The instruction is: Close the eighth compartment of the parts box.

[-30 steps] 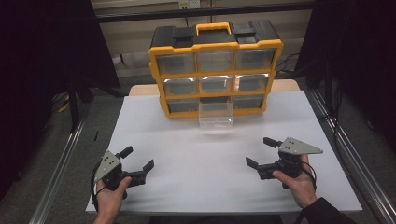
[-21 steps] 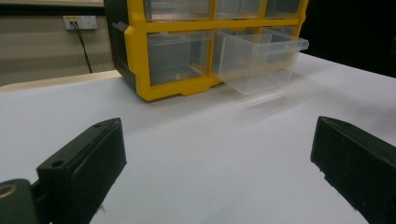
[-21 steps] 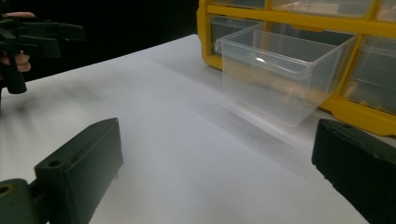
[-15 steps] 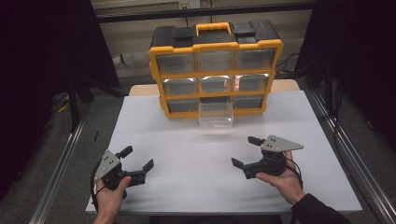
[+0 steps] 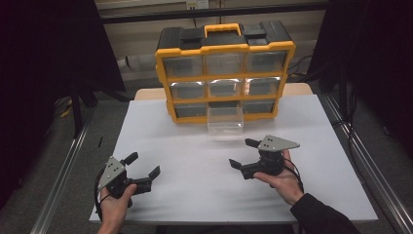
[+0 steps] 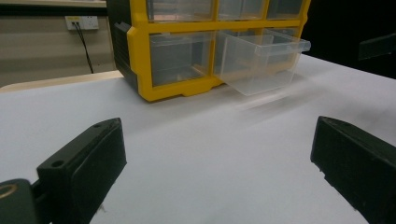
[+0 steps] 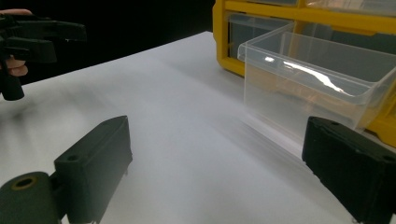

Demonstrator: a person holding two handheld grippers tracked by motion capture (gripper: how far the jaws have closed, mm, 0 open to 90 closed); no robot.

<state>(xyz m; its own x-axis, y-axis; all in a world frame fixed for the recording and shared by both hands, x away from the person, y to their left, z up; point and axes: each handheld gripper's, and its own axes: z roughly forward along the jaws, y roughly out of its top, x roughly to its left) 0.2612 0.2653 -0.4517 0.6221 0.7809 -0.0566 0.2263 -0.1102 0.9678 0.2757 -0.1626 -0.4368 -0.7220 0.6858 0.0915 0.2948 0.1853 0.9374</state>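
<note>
Right tongs (image 5: 244, 154) stood with jaws apart, nothing between them, and had just been closing a little. They were held low over the counter (image 5: 195, 146), tips pointing toward its middle, grey plate on top, cable trailing back past the person's right hand (image 5: 282, 181). In the right gripper view the two black jaws framed bare white surface, with the clear drawer (image 7: 322, 79) just beyond the jaw on that picture's right, near but not touching

Left tongs (image 5: 143, 165) also apart and empty, held by the left hand (image 5: 114, 207) near the counter's front left corner, well apart from the drawer. In the left gripper view the jaws framed bare counter, the drawer farther off. The right gripper view caught the left tongs far off at its upper left, dark and small

Clear drawer (image 5: 225, 122) was pulled most of the way out of the bottom middle slot of the yellow organizer (image 5: 224, 73), its front end out over the counter; looked empty. Organizer stood upright at the back of the counter: three rows of three clear drawers, black top, yellow handle. The other eight drawers sat flush; contents could not be told

Floor and metal rails ran along both sides of the counter
</note>
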